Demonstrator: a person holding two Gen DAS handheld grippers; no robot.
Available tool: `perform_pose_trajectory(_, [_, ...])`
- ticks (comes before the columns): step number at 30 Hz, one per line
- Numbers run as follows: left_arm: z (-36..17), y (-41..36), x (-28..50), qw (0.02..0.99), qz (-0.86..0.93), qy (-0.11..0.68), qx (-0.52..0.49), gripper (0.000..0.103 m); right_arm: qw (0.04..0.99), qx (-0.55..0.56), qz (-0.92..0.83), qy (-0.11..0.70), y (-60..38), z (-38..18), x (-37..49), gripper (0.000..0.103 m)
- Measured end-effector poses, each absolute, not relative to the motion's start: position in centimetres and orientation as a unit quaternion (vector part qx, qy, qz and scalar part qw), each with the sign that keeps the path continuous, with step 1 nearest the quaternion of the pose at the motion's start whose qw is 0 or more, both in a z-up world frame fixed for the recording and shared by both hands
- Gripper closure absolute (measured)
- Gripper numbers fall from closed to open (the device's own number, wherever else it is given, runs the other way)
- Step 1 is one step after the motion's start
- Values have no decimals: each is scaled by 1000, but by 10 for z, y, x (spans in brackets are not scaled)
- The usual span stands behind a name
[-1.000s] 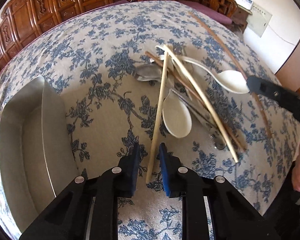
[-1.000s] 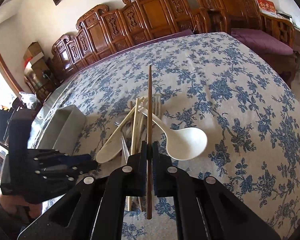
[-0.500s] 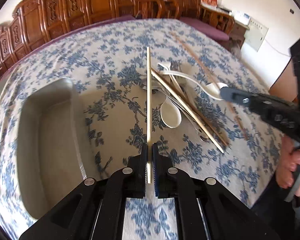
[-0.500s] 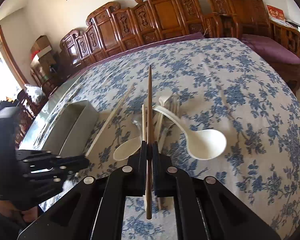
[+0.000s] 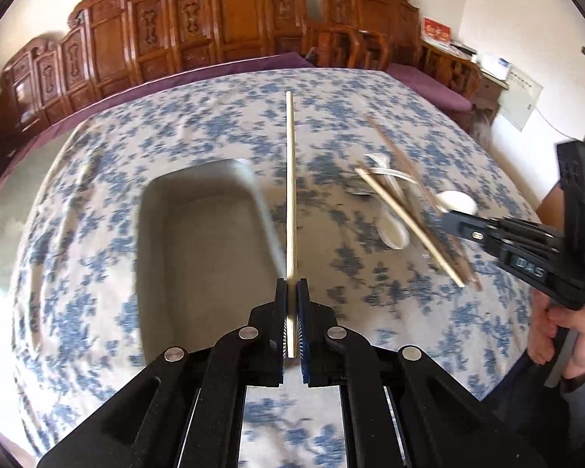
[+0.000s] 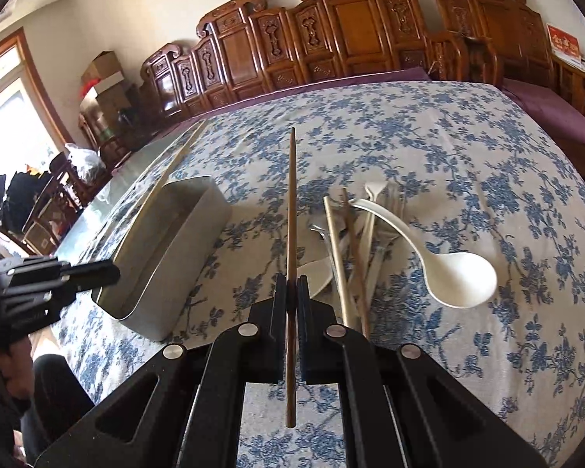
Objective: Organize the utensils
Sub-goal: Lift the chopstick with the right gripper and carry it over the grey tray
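Observation:
My left gripper [image 5: 291, 284] is shut on a pale wooden chopstick [image 5: 290, 179] and holds it above the table, just right of the grey metal tray [image 5: 199, 241]. My right gripper [image 6: 291, 280] is shut on a dark brown chopstick [image 6: 291, 210], held above the cloth between the tray [image 6: 163, 257] and the utensil pile. The pile holds a large white spoon [image 6: 452, 273], a pale chopstick [image 6: 337, 261], a brown chopstick [image 6: 353, 249] and metal cutlery [image 6: 390, 226]. The pile also shows in the left wrist view [image 5: 405, 210].
The table carries a blue floral cloth [image 6: 448, 140]. Carved wooden chairs [image 6: 331, 39] line the far side. The left gripper's body [image 6: 39, 288] shows at the left of the right wrist view; the right gripper's body [image 5: 526, 249] shows at the right of the left wrist view.
My left gripper closed on the pale chopstick, lifted it from the pile and carried it left toward the tray. My right gripper kept hold of the brown chopstick and drifted left.

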State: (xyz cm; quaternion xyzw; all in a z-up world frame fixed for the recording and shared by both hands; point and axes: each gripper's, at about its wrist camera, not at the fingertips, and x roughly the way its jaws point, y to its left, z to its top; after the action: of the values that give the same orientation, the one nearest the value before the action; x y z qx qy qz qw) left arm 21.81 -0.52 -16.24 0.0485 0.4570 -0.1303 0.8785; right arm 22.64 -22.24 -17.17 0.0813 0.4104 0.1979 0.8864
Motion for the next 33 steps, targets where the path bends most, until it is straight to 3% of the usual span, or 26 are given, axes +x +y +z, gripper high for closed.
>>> perform_pose_trajectory(17, [-198, 41, 240, 859, -94, 500, 47, 99, 885, 65, 205, 413, -205, -175, 229, 97])
perform_pose_trajectory(33, [-179, 61, 232, 888, -90, 451, 13, 98, 883, 40, 224, 411, -167, -163, 222, 97])
